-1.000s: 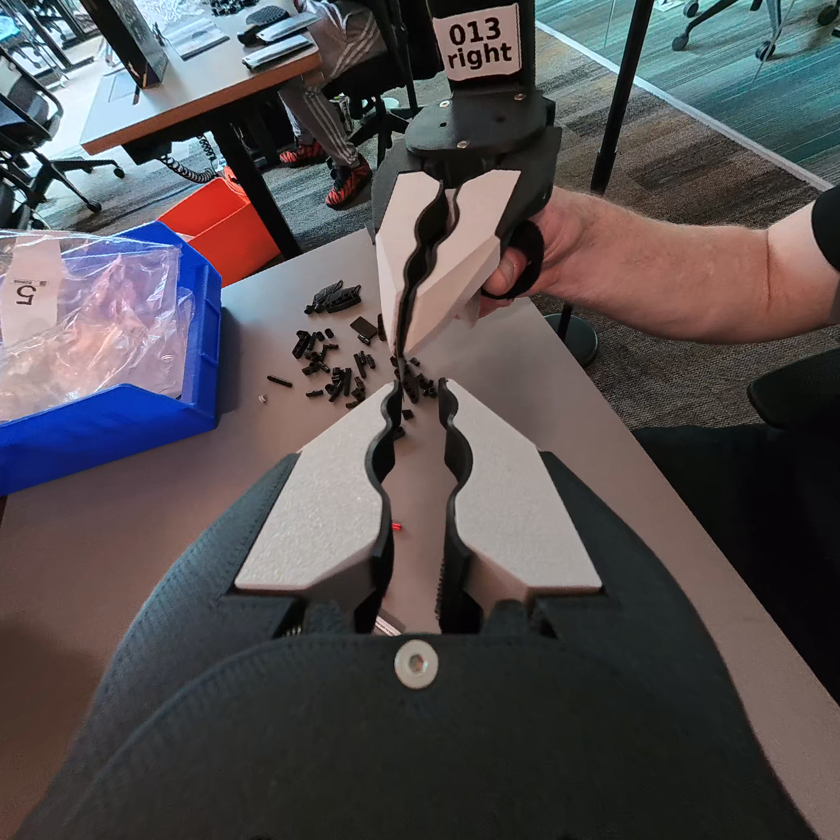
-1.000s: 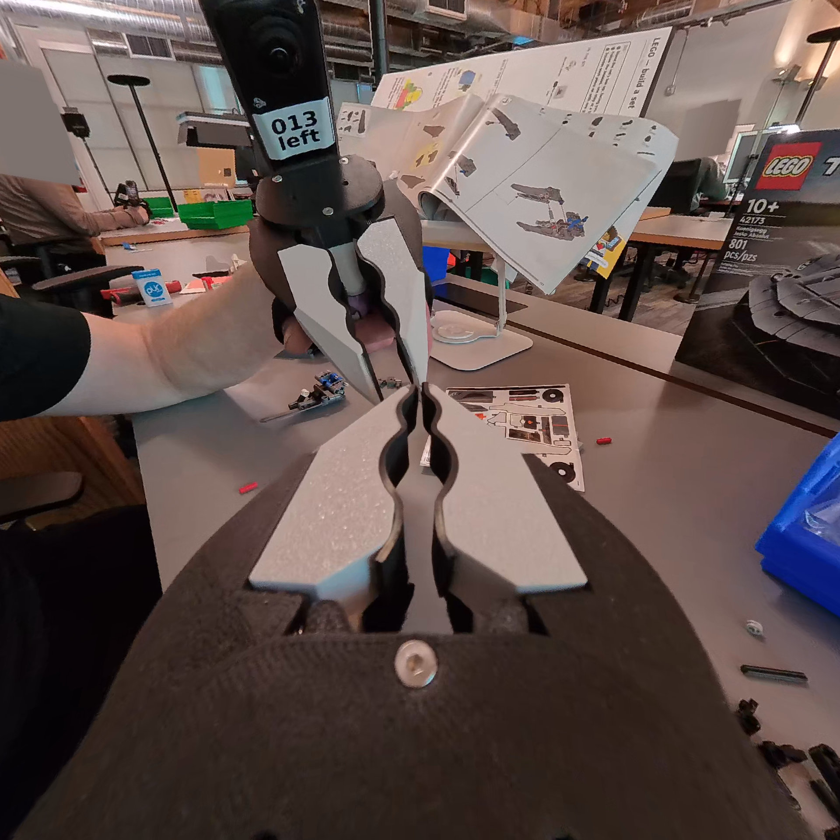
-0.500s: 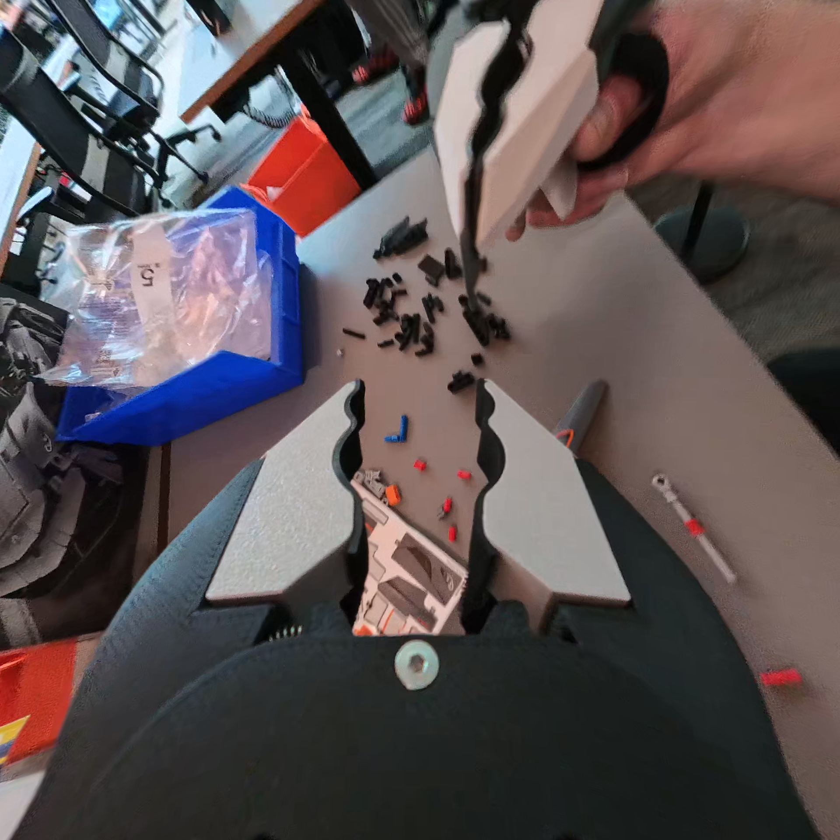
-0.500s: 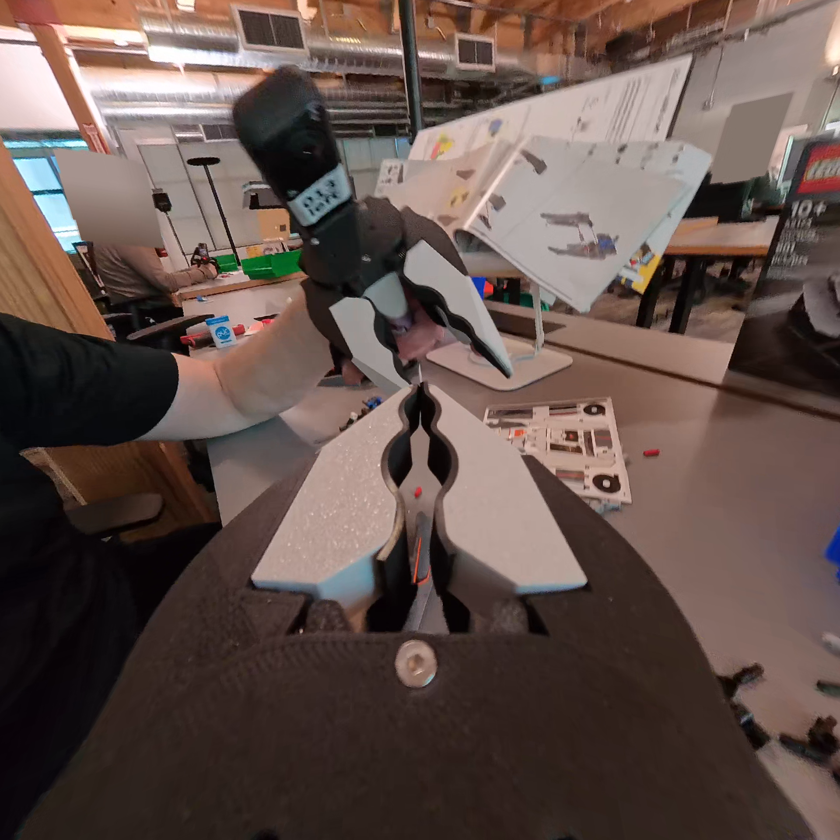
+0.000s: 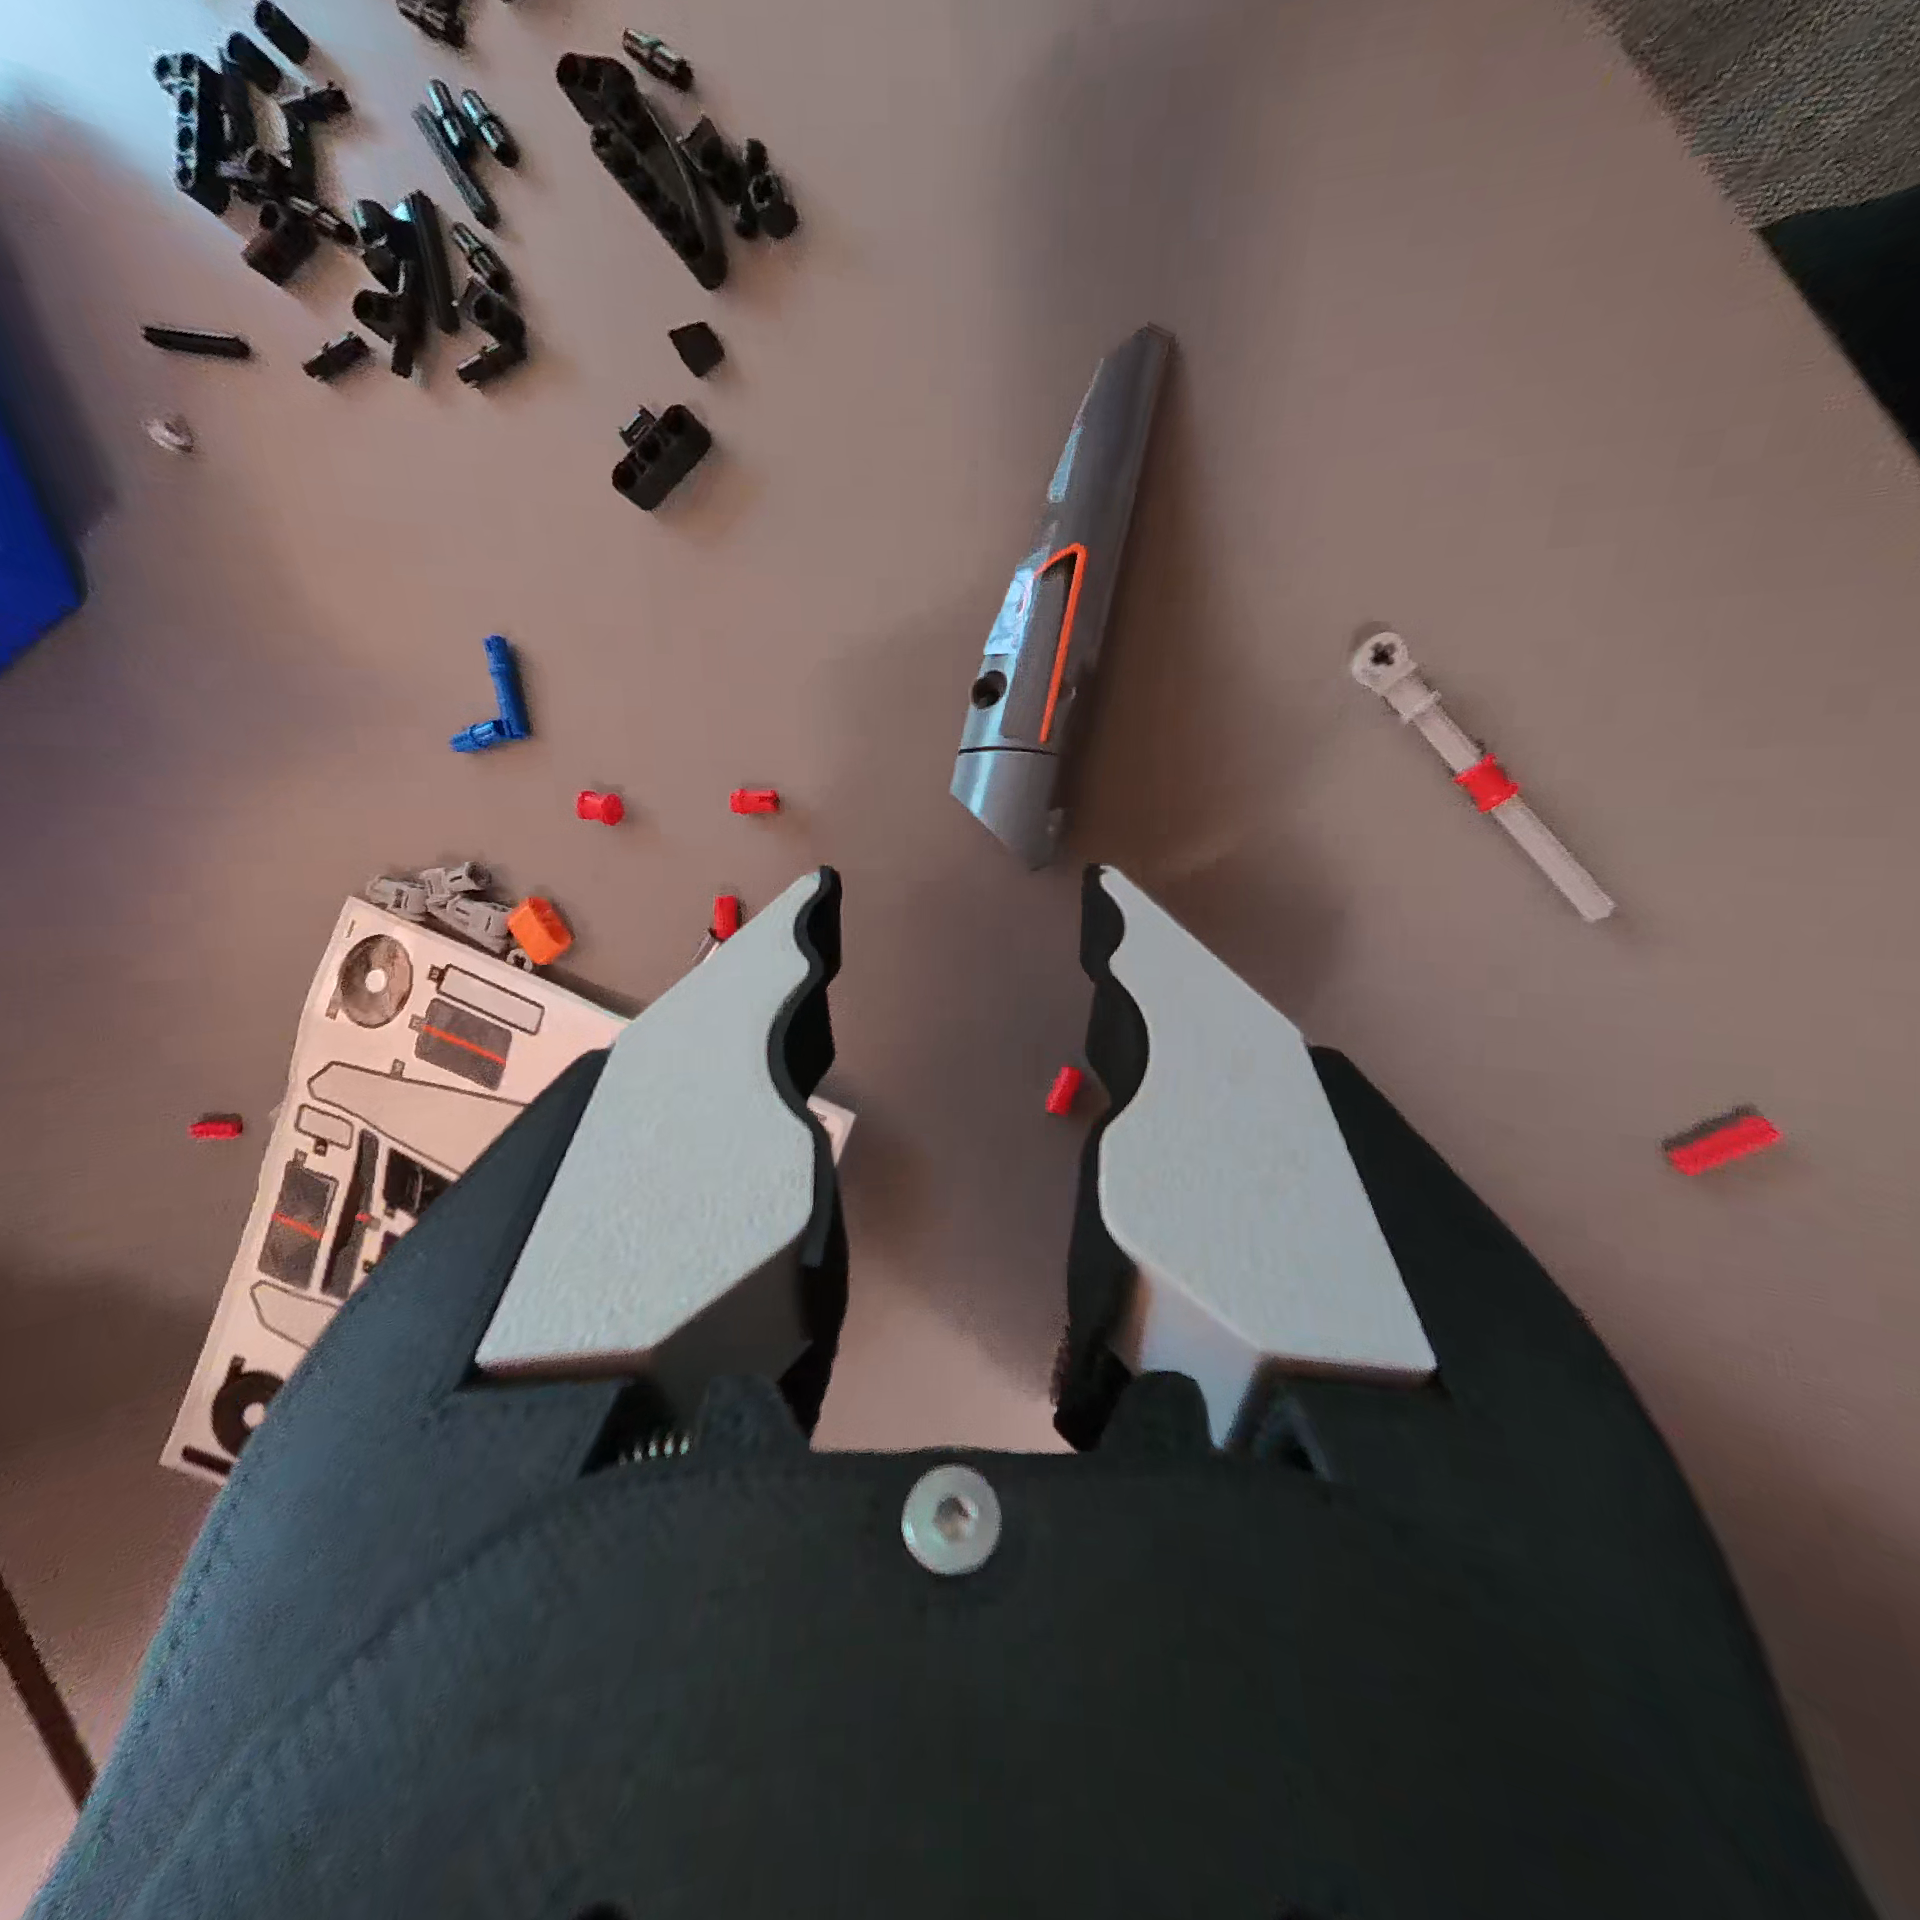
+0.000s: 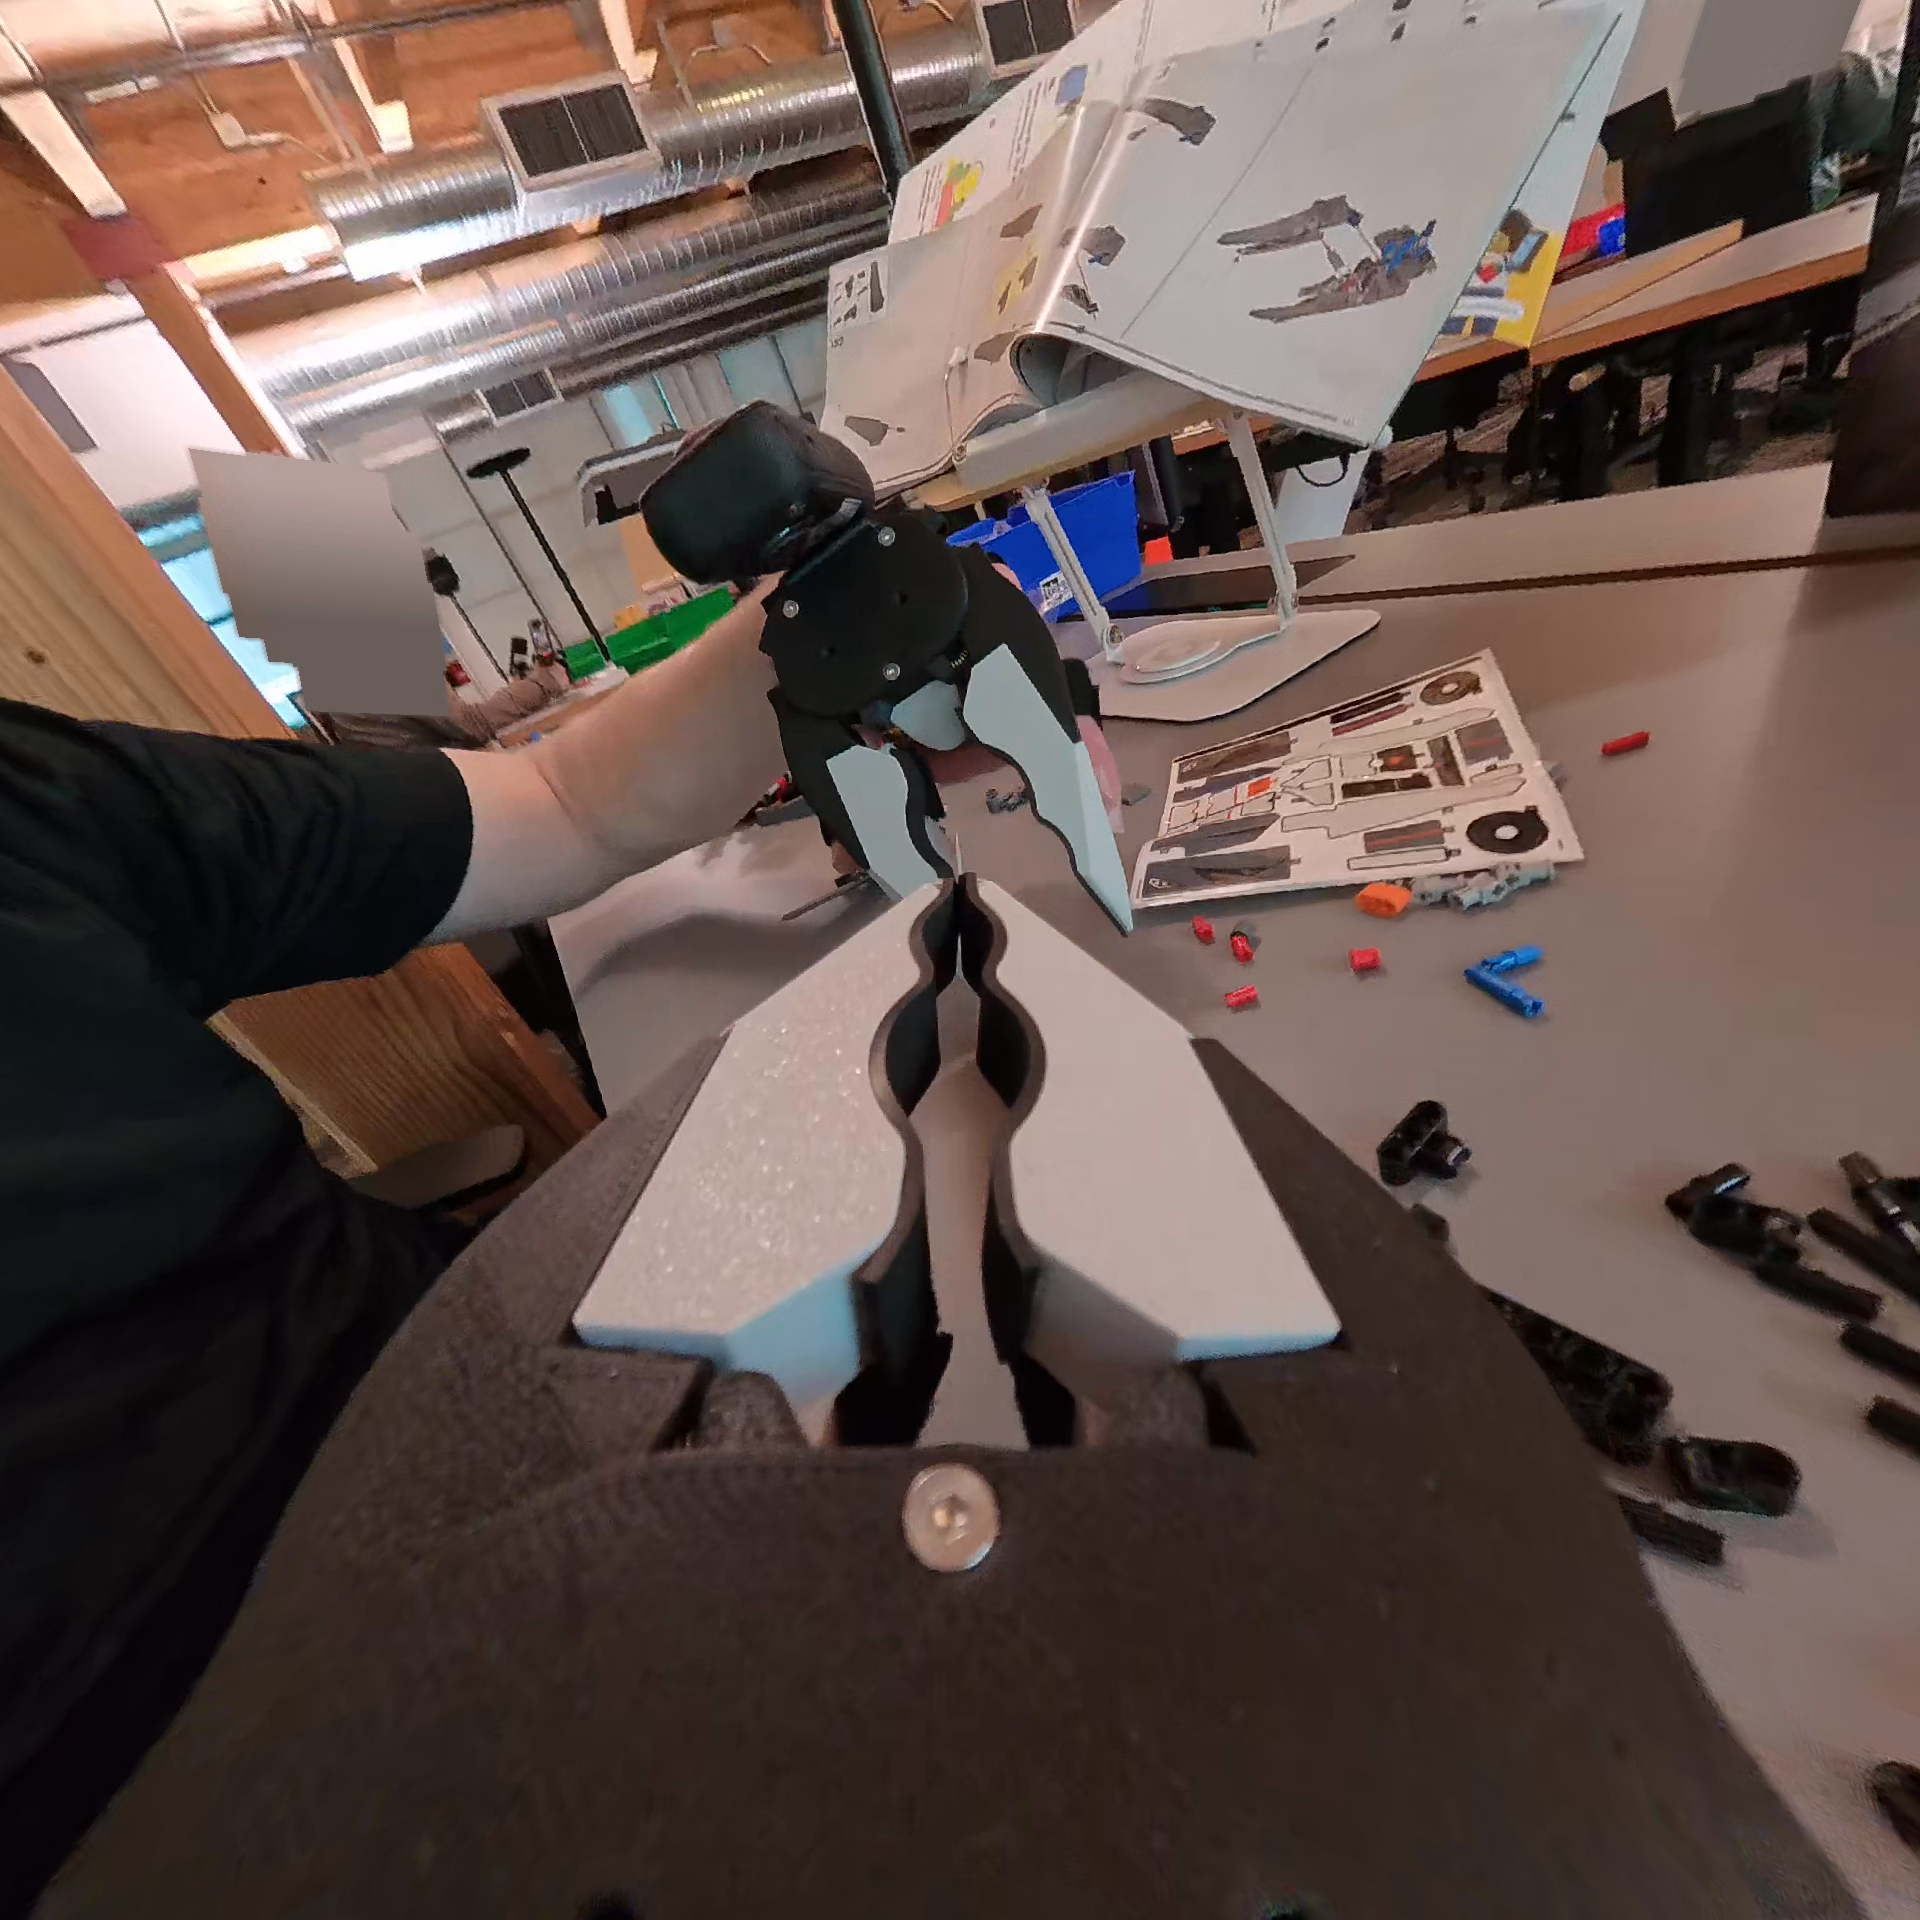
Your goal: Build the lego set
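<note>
Grey surface (image 5: 1403, 312) fills the left wrist view, strewn with loose lego parts. Propped on a stand at its far side, an open instruction booklet (image 6: 1247, 239) spreads its pages; a blue bin (image 6: 1081, 525) sits behind the stand, its contents hidden. Another blue container edge (image 5: 31, 561) shows blurred at the left, and what it holds cannot be told. A sticker sheet (image 5: 343, 1132) lies flat, partly under the left hand-held gripper (image 5: 956, 894), whose fingers stand wide apart over bare surface with nothing between them. The right hand-held gripper (image 6: 961, 894) has its tips pressed together; whether anything thin is pinched there cannot be told. Ahead of the left one lies a long grey panel with an orange stripe (image 5: 1060, 613), tilted, and well to its right a pale axle with a red bush (image 5: 1481, 774). A pile of black pieces (image 5: 447, 197) lies at the far side. Near the sheet are a blue angled connector (image 5: 497, 696), an orange piece (image 5: 538, 928) touching some grey pins (image 5: 442, 894), and scattered small red pins (image 5: 753, 801).
</note>
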`<move>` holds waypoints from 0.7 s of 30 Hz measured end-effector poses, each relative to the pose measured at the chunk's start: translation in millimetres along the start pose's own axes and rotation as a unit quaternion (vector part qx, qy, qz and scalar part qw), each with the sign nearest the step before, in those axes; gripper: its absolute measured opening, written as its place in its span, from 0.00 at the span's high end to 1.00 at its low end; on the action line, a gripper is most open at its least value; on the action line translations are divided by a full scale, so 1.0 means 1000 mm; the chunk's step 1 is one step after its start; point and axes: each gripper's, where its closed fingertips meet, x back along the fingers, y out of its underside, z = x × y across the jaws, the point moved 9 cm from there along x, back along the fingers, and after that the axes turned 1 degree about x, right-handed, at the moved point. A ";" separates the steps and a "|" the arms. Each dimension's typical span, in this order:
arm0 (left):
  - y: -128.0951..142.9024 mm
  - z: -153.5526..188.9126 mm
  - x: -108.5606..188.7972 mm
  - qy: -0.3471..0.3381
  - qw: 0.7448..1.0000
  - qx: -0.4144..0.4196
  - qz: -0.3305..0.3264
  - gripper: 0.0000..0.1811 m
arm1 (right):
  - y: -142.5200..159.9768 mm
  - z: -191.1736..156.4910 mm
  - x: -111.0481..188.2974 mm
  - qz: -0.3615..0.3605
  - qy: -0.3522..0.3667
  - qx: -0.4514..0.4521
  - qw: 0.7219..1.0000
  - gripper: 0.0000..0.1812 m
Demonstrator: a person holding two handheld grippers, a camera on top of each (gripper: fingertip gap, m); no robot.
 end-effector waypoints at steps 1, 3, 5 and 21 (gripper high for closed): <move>0.002 0.000 -0.002 -0.006 1.000 -0.002 0.001 0.77 | 0.000 -0.001 0.000 0.003 -0.003 -0.005 1.000 1.00; 0.001 0.003 -0.003 -0.005 1.000 0.003 0.022 0.78 | 0.002 -0.002 -0.003 -0.006 0.006 -0.004 1.000 1.00; -0.002 0.006 -0.004 -0.002 0.999 0.009 0.044 0.79 | 0.002 -0.002 -0.005 -0.007 0.006 -0.009 1.000 1.00; -0.004 0.020 -0.018 -0.034 0.997 0.028 0.063 0.91 | 0.003 -0.002 -0.008 -0.003 0.012 -0.017 1.000 1.00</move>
